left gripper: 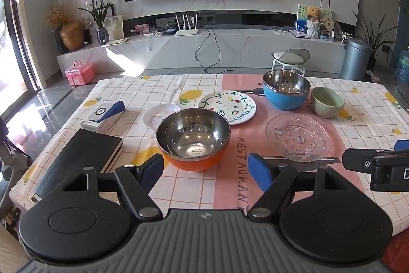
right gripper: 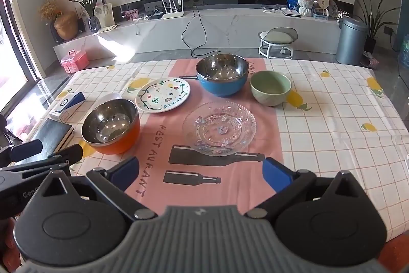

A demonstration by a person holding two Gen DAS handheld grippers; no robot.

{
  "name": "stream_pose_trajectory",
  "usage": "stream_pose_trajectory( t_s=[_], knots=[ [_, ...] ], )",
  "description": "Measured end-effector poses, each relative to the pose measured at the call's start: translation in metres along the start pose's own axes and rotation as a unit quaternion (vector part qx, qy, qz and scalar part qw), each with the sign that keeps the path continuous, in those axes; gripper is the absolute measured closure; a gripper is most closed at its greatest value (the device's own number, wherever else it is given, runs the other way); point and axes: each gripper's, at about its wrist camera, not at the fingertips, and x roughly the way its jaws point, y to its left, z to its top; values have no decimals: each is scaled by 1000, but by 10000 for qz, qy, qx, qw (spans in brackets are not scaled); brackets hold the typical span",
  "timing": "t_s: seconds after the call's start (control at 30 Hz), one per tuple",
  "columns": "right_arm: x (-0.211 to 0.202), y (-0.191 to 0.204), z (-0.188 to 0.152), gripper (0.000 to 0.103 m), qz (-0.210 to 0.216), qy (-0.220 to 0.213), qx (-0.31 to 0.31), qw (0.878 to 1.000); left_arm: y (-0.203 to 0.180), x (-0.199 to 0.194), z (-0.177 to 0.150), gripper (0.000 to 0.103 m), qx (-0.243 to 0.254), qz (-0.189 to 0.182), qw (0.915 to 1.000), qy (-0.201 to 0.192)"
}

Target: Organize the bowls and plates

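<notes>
Ahead, orange bowl near table edge — both jaws wide.

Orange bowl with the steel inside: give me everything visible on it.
The orange bowl with a shiny steel lining is round and deep, upright and empty. It stands on the checked lemon-print tablecloth, near the left side, just ahead of the open left gripper. It partly hides a small white dish behind it. Nothing grips it.
</notes>
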Motion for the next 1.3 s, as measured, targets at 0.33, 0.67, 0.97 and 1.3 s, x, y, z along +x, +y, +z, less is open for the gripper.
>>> stream_pose_trajectory(
  t_s=[0.33, 0.67, 0.97, 1.3],
  knots=[
    [3, 2, 2, 2, -38, 43, -128, 9999, -2, 1, -2, 14, -77, 36, 9999, 78],
    [4, 3, 1, 2, -73, 63, -129, 9999, -2, 1, -4, 14, -59, 47, 9999, 90],
    [7, 3, -1, 2, -45, 123, -105, 9999, -3, 2, -7, 14, -61, 77, 9999, 90],
    [8, 3, 0, 2, -53, 142, -79, 9999, -5, 3, -5, 15, -31, 73, 9999, 130]
  ],
)
